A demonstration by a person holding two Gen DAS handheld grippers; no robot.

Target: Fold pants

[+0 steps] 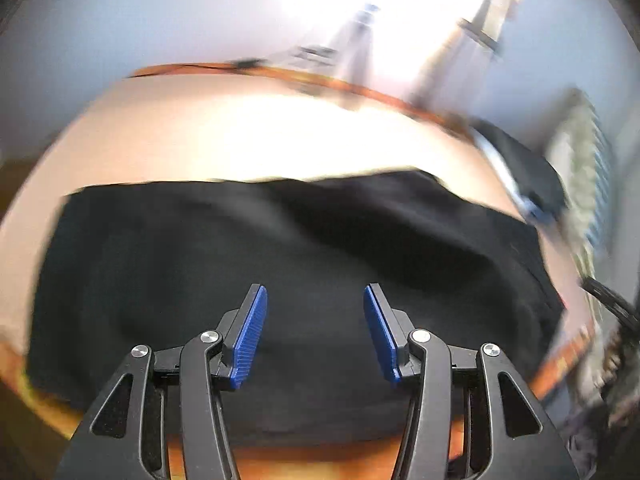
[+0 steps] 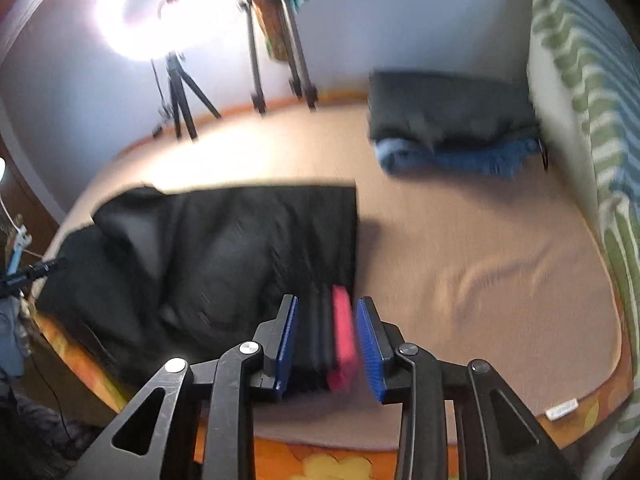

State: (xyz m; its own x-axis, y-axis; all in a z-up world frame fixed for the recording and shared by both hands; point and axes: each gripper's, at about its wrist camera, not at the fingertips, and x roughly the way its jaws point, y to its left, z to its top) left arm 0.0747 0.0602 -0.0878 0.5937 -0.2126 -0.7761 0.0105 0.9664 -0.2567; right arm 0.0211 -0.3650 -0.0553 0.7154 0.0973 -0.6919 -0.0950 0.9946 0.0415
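Note:
Black pants [image 1: 280,272] lie folded on a tan bed sheet [image 1: 224,136], spread wide across the left wrist view. My left gripper [image 1: 315,296] hovers over them, open and empty. In the right wrist view the pants [image 2: 224,248] lie left of centre, their right edge straight. My right gripper [image 2: 327,308] stands open at their near right corner, where a pink-red strip [image 2: 343,336] on the black fabric sits between the blue pads. Whether the pads touch the fabric is unclear.
A stack of folded clothes, dark on blue [image 2: 452,120], lies at the far right of the bed [image 2: 480,248]. A striped green cushion [image 2: 592,92] lines the right side. A ring light on a tripod [image 2: 160,16] and other stands rise behind the bed.

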